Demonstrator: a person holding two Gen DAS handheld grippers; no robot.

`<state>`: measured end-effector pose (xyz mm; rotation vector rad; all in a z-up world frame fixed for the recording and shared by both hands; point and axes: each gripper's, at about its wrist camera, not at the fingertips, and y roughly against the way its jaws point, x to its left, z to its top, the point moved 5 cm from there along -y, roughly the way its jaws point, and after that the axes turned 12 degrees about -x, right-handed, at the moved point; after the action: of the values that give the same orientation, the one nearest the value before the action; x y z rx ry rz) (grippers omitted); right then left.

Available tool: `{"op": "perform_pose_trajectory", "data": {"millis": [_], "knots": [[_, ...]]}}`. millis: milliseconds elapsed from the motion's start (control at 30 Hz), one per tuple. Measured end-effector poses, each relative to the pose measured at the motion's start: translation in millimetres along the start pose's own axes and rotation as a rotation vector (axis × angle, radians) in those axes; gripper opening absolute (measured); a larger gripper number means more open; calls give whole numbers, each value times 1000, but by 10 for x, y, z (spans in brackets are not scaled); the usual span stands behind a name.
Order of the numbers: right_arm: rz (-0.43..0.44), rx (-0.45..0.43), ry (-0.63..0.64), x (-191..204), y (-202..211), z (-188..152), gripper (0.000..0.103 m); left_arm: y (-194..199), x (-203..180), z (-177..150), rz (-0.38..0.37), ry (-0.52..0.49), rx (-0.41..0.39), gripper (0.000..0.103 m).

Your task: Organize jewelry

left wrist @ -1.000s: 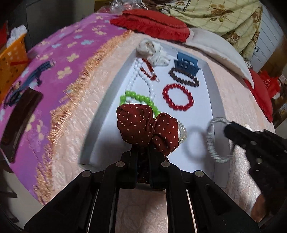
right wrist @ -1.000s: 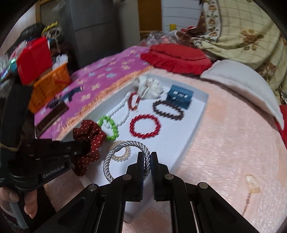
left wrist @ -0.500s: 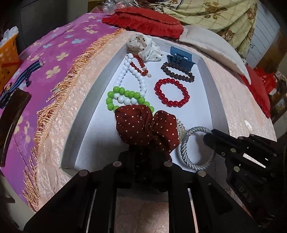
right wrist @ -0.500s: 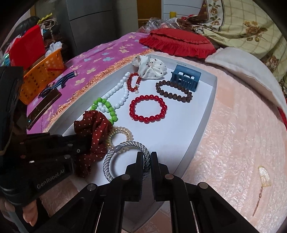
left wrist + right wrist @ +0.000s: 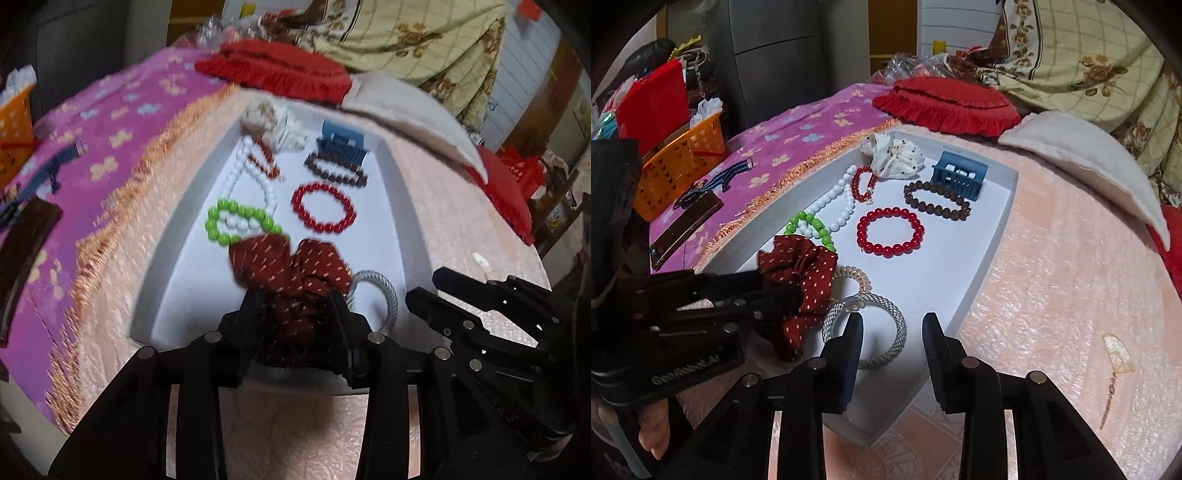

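A white tray (image 5: 942, 266) on the pink bedspread holds bead bracelets, a white bead necklace (image 5: 831, 199), a blue claw clip (image 5: 960, 177) and a white scrunchie (image 5: 894, 155). The dark red dotted scrunchie (image 5: 295, 266) lies at the tray's near end. My left gripper (image 5: 295, 306) straddles it with jaws opening, and the cloth sits loose between the fingers. Beside it a silver braided bracelet (image 5: 899, 325) rests flat on the tray over a peach spiral hair tie (image 5: 855, 275). My right gripper (image 5: 892, 332) is over that bracelet with jaws opening, and neither pad presses on it.
An orange basket (image 5: 679, 162) and a dark flat case (image 5: 687, 229) sit on the purple floral cloth (image 5: 798, 125) at the left. A red frilled cushion (image 5: 945, 103) and a white pillow (image 5: 1082, 155) lie beyond the tray. A person's fingers (image 5: 653, 435) show at the lower left.
Both grippers went from shut to open. The silver bracelet came down from the air onto the tray and was let go. The red scrunchie sank onto the tray.
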<state>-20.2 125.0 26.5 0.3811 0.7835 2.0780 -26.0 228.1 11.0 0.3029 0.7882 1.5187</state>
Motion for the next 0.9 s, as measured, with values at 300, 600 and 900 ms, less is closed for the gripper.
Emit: {"op": "perform_pose_trajectory", "data": {"millis": [300,600,900], "knots": [[60,-27,16,241,-113,253,31,361,341,263,110,101,-213,40],[222,114,-21,618,-522,104,30,422,615,281,187,134,-262,45],[101,-29,-99,133,290,-3,31,537,560,306,274,78,-341,46]]}}
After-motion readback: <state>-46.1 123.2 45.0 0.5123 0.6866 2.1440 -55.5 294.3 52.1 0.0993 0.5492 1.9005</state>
